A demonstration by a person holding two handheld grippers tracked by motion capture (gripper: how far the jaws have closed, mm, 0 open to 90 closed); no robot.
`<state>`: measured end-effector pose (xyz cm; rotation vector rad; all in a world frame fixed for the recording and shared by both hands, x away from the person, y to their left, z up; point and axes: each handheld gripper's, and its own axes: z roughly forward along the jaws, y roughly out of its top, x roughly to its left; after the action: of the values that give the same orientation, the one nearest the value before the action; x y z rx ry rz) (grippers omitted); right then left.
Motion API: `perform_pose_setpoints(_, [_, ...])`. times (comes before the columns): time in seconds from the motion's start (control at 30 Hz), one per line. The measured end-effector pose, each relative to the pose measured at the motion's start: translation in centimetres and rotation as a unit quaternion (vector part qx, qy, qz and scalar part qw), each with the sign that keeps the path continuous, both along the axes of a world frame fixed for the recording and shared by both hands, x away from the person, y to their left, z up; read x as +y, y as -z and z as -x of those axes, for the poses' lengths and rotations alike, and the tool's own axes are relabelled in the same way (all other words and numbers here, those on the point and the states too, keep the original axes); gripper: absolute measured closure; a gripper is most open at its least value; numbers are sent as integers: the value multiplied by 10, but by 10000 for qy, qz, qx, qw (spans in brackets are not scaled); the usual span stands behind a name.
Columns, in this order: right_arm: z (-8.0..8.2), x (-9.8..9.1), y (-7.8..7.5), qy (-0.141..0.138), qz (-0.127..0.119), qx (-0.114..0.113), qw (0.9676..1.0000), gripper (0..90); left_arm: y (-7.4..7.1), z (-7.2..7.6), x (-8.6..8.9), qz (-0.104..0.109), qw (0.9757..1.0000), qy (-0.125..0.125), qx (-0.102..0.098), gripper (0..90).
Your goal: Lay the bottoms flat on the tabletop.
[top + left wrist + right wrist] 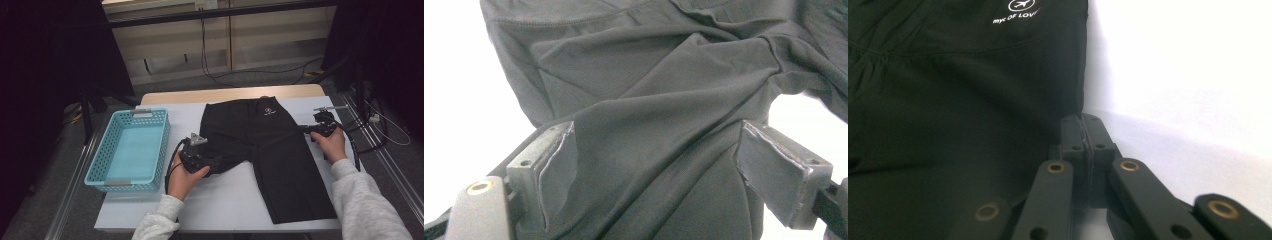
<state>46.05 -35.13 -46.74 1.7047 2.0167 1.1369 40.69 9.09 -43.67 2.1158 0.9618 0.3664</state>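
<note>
Lying flat on the white tabletop (225,195), the black fabric shorts (280,150) bunch between the left gripper's (656,172) wide-apart jaws, while the right gripper's (1082,131) jaws sit pressed together at the shorts' edge.

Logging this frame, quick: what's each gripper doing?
Left gripper: open, black shorts bunched between its jaws.
Right gripper: shut at the shorts' edge; a grip cannot be told.
</note>
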Motion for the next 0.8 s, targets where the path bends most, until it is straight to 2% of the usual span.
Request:
perform_pose_setpoints(0.07, [1, -3, 0, 46, -31, 1, 10000, 900, 1, 0, 0, 9, 10000, 15, 45, 176])
perform_pose_setpoints(0.2, [4, -9, -1, 89, 65, 36, 9999, 900, 1, 0, -1, 3, 10000, 22, 56, 175])
perform_pose_setpoints(0.37, [9, -18, -1, 208, 16, 48, 9998, 900, 1, -1, -2, -5, 10000, 35, 72, 176])
perform_pose_setpoints(0.8, [20, -38, -5, 384, 291, 82, 9988, 900, 2, -2, -4, -23, 9999, 64, 93, 176])
